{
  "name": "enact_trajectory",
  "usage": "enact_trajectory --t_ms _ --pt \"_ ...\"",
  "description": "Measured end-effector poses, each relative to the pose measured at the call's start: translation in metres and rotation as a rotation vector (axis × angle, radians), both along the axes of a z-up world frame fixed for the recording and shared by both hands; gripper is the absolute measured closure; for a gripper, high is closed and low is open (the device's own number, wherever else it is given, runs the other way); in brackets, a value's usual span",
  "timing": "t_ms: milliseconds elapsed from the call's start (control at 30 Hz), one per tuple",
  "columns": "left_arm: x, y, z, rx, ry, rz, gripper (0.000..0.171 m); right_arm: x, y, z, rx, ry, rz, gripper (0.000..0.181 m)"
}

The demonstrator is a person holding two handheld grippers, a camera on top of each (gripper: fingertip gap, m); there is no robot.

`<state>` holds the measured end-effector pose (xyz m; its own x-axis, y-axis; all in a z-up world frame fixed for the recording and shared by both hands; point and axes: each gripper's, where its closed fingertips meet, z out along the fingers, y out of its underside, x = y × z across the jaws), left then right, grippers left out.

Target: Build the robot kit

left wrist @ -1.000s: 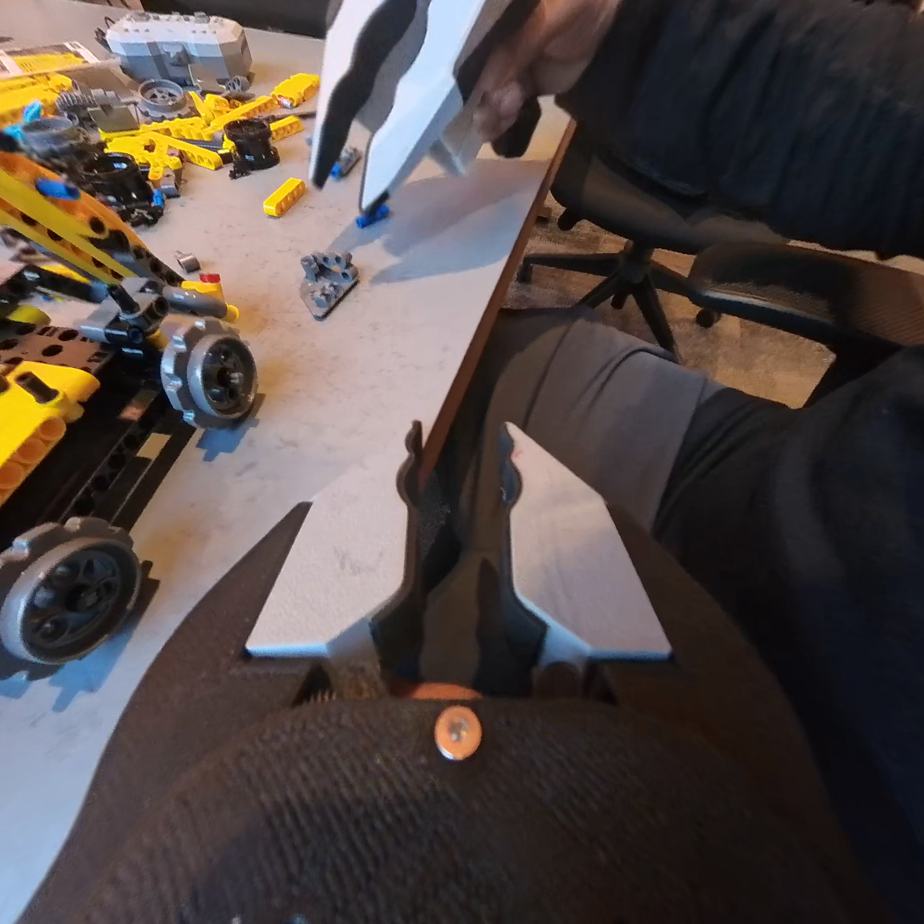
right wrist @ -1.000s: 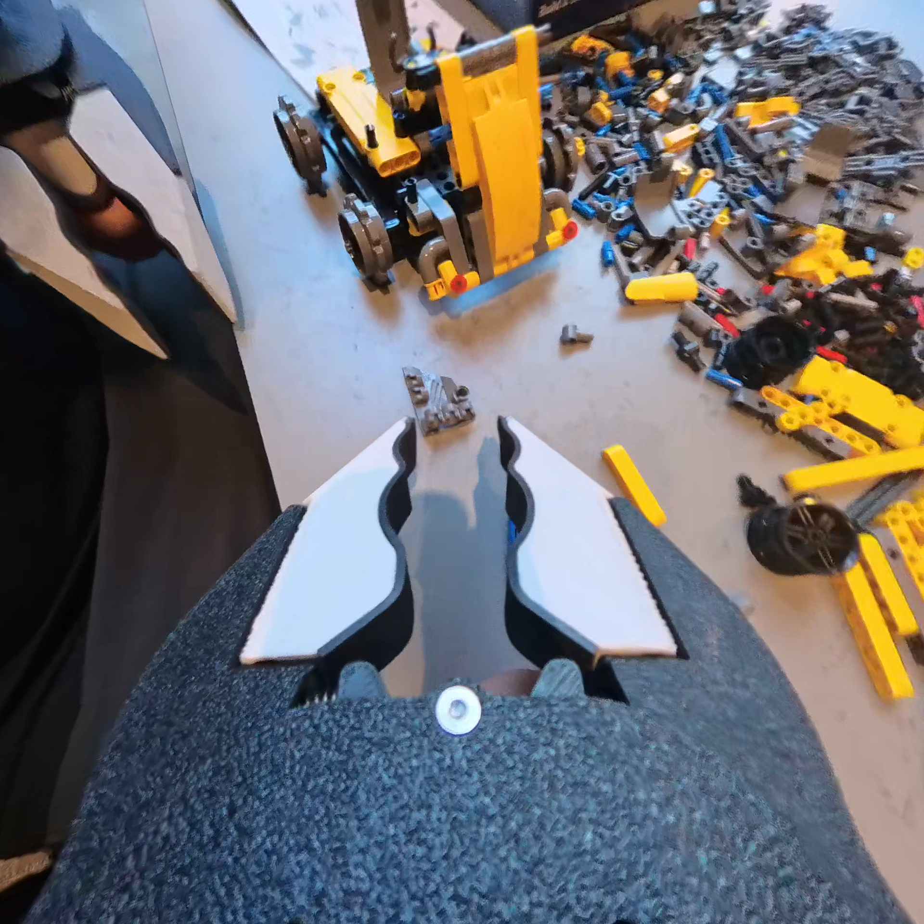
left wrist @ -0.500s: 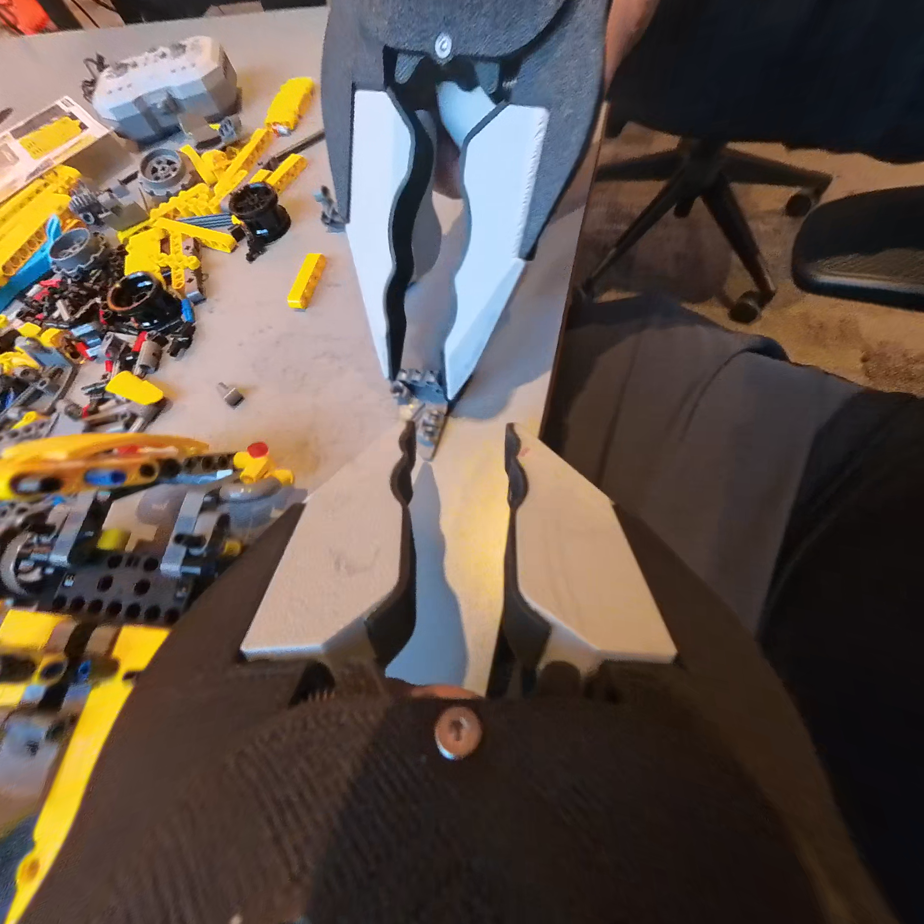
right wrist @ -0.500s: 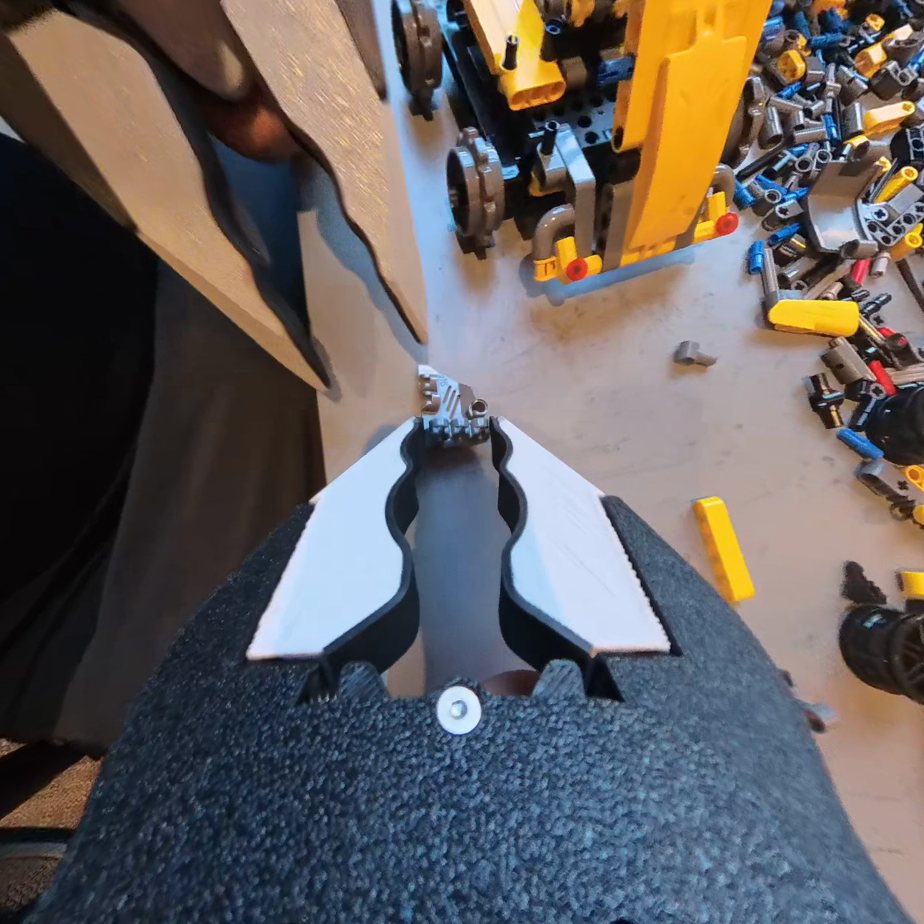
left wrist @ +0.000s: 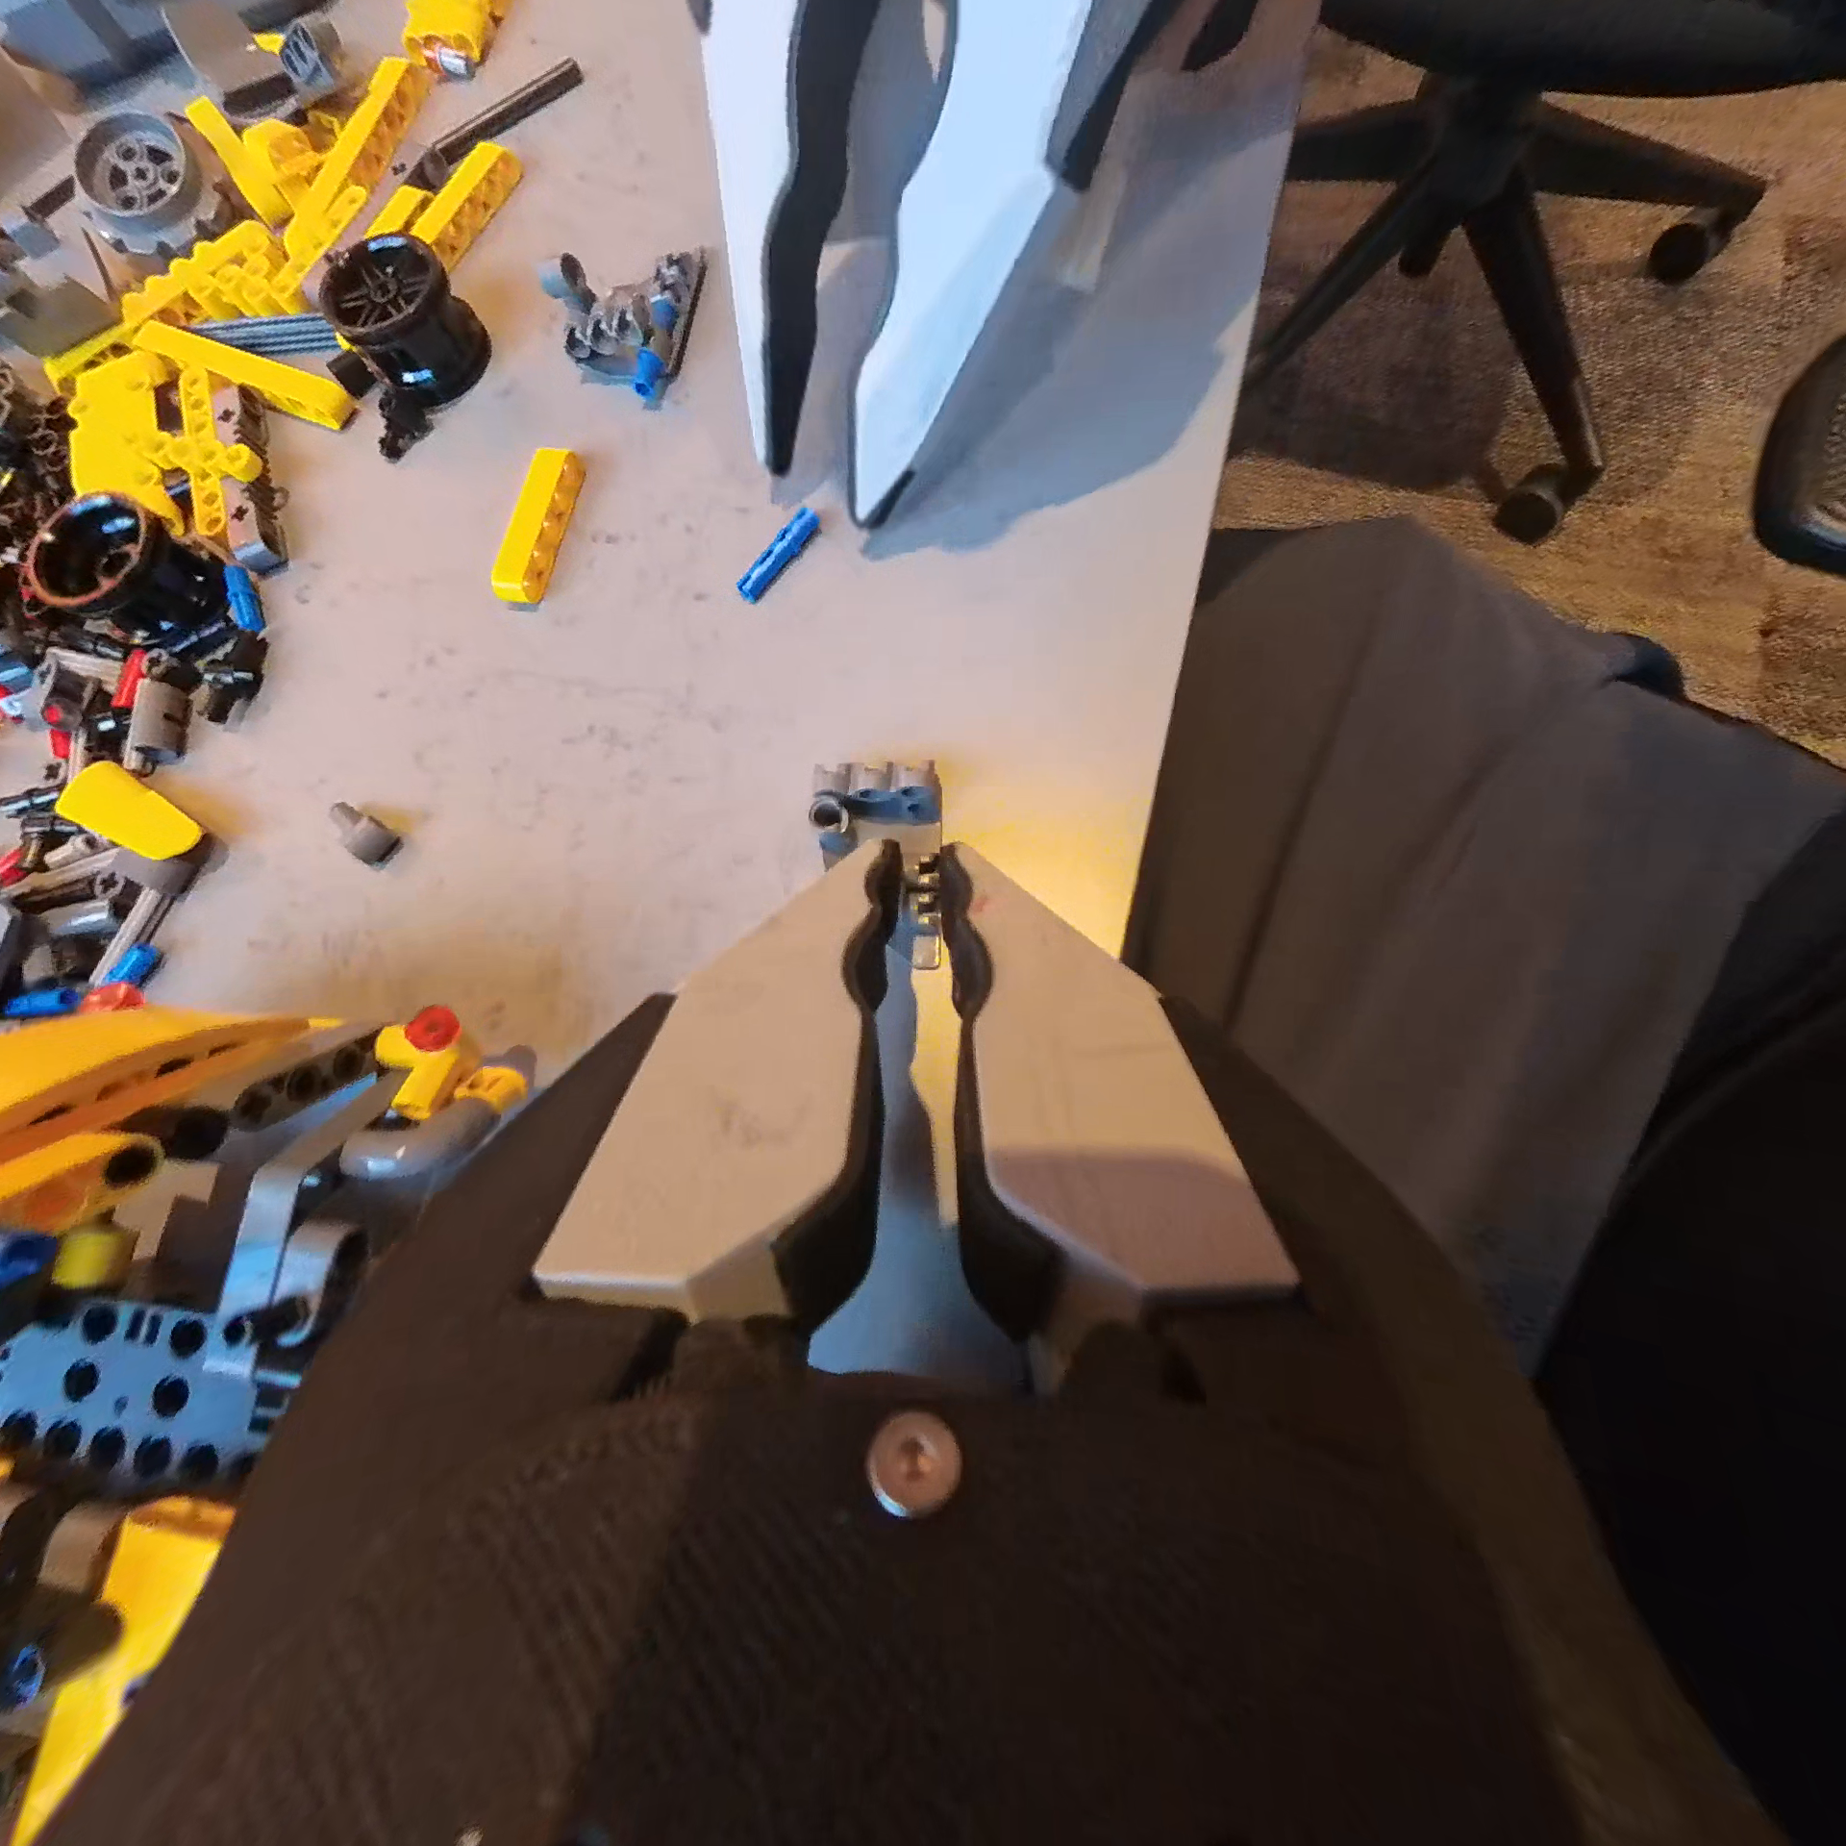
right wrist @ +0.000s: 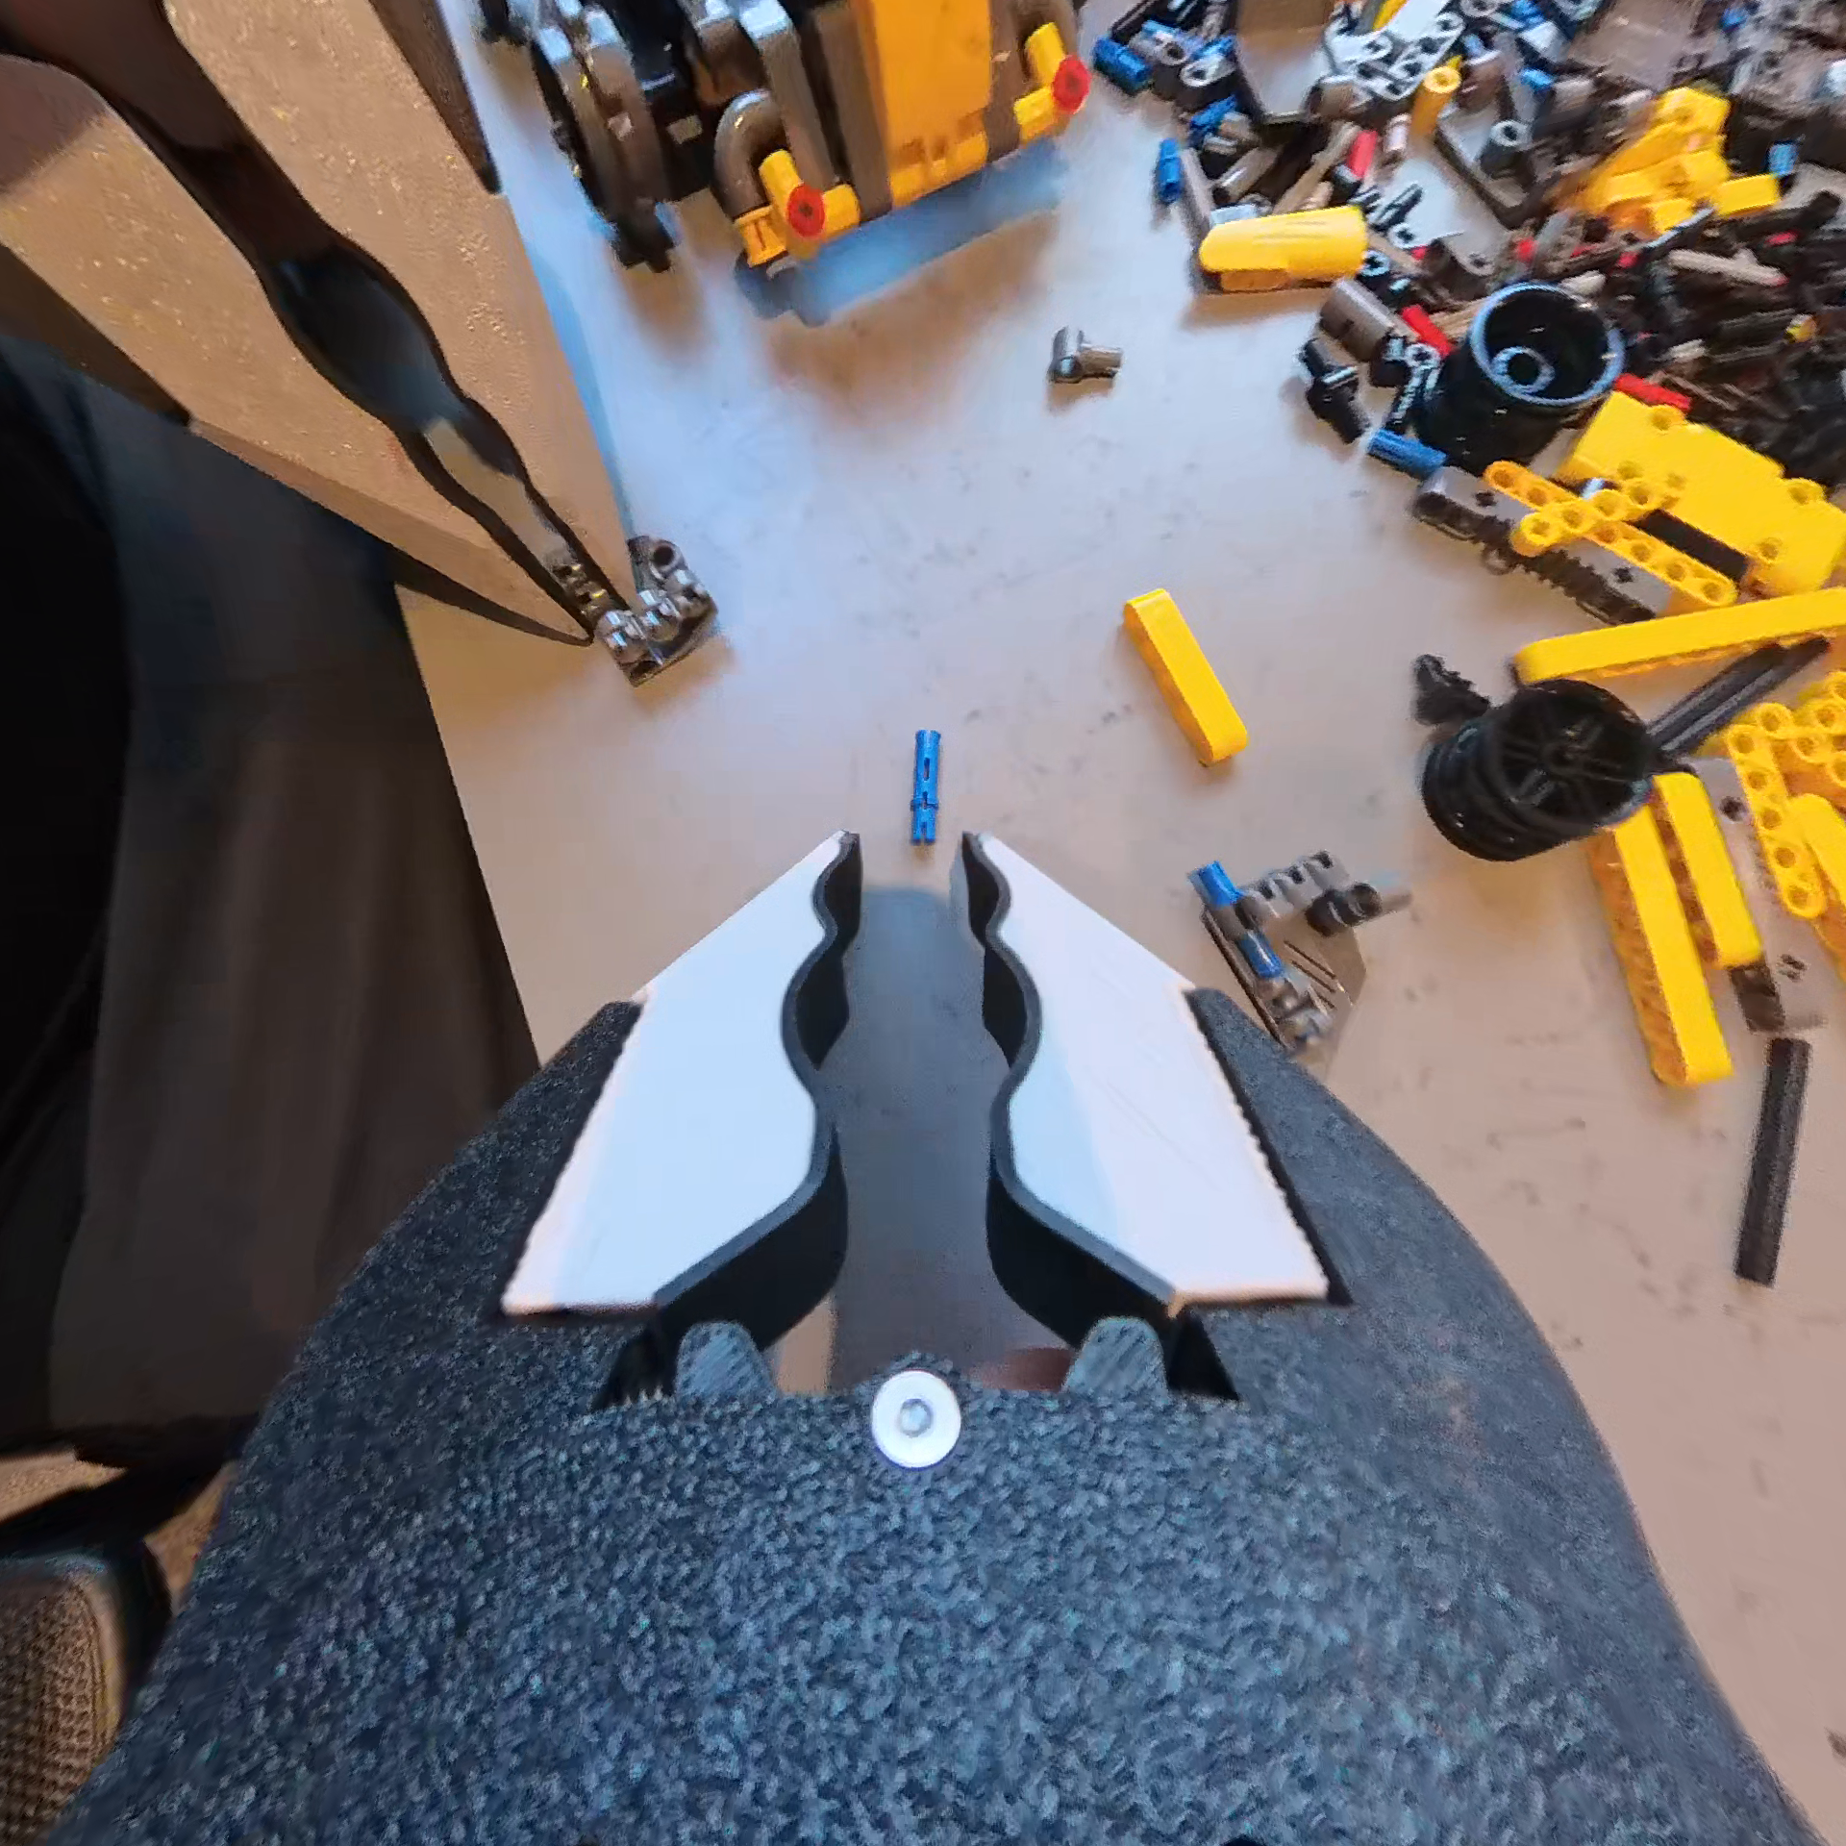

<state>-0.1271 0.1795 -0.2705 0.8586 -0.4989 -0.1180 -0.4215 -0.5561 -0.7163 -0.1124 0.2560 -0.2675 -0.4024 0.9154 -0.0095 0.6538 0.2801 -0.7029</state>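
Note:
My left gripper (left wrist: 914, 859) is shut on a small grey toothed piece (left wrist: 879, 807) and holds it low over the pale table (left wrist: 649, 699), near its right edge. In the right wrist view this gripper (right wrist: 599, 614) comes in from the upper left with the grey piece (right wrist: 661, 621) at its tips. My right gripper (right wrist: 909, 844) is open and empty, its tips just short of a small blue pin (right wrist: 926, 786) that lies on the table. In the left wrist view the right gripper (left wrist: 824, 494) hangs over the blue pin (left wrist: 777, 554).
A short yellow beam (right wrist: 1184, 674) and a grey sub-assembly with blue pins (right wrist: 1284, 939) lie right of the pin. A yellow and black vehicle model (right wrist: 899, 100) stands behind. A dense pile of loose parts (right wrist: 1648, 350) fills the right. A person's leg (left wrist: 1448, 899) and an office chair (left wrist: 1498, 200) lie past the table edge. About 9 cm separates my left fingertips from my right.
The left gripper has swung in over the table and shut on the grey piece. The right gripper, around that piece half a second ago, has pulled back to the blue pin.

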Motion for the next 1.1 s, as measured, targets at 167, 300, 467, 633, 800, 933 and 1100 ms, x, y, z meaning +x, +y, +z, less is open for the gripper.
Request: enact_trajectory --t_ms 167,300,467,633,800,933,1100 --pt "0.01 0.01 0.0 -0.015 -0.013 0.003 0.165 0.0 -0.007 -0.002 -0.001 0.009 0.064 0.161" --pt "0.008 0.011 0.001 -0.026 -0.031 0.046 0.149 -0.004 0.002 0.01 -0.034 0.058 0.009 0.161" --pt "-0.004 0.019 0.008 0.013 -0.061 0.14 0.143 -0.007 -0.001 0.015 -0.073 0.081 -0.07 0.166" --pt "-0.002 0.018 0.002 -0.002 -0.037 0.132 0.143 -0.008 -0.002 -0.002 -0.053 0.022 -0.118 0.156" --pt "0.002 0.016 0.0 0.0 -0.028 0.107 0.151 -0.009 -0.005 -0.005 -0.022 0.022 -0.114 0.173" --pt "0.004 0.019 0.0 -0.005 -0.045 0.126 0.151 -0.007 -0.006 -0.005 0.01 0.032 -0.075 0.177" --pt "0.008 0.017 0.0 0.01 -0.027 0.113 0.151 0.004 -0.018 -0.001 0.079 0.072 0.048 0.177"
